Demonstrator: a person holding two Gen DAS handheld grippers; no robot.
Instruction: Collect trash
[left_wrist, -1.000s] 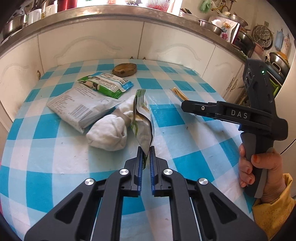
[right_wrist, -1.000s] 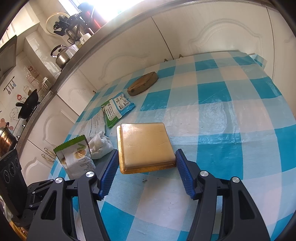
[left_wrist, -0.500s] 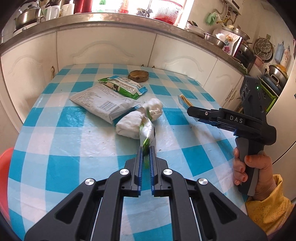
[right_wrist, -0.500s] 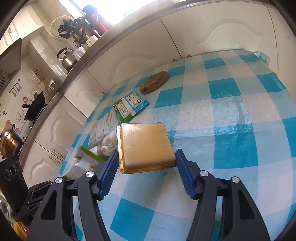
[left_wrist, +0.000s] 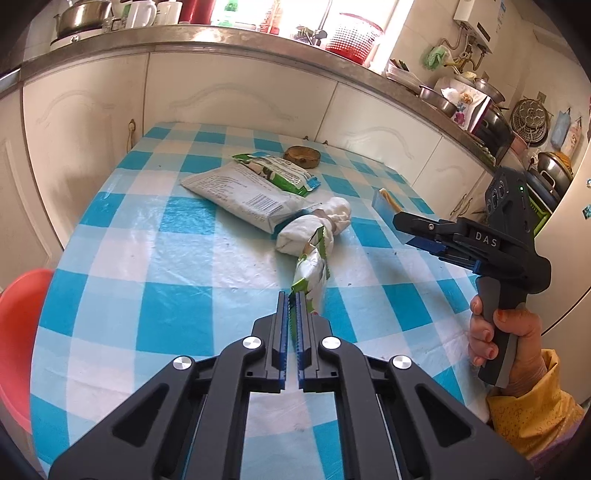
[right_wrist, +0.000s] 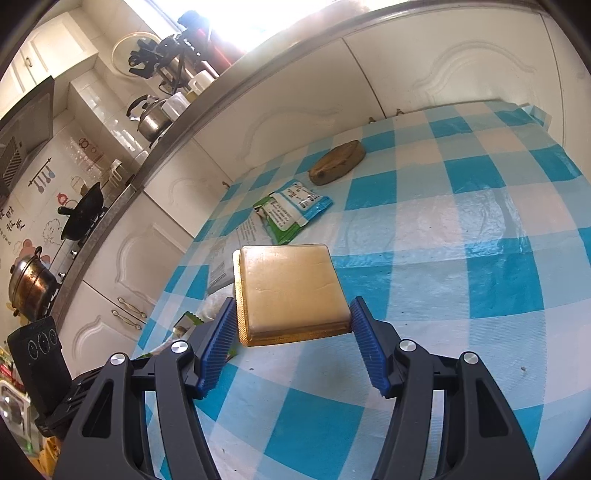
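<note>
Left tongs (left_wrist: 291, 299): pinching green wrapper (left_wrist: 310, 267) by one edge, raised off the tabletop (left_wrist: 166, 258), likely for carrying to disposal. Right tongs (right_wrist: 291, 332): clamping flat tan box (right_wrist: 291, 288) by its sides, held level above the cloth. Remaining: pouches (left_wrist: 251, 192), white wad (left_wrist: 314, 229).

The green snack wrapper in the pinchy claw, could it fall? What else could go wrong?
It might. The left gripper pinches only the edge of the green snack wrapper, so a quick swing could slip it loose. The wrapper hangs near the white tissue wad and could drag it. The right gripper holds the flat golden box by its sides; tilting might drop it.
</note>
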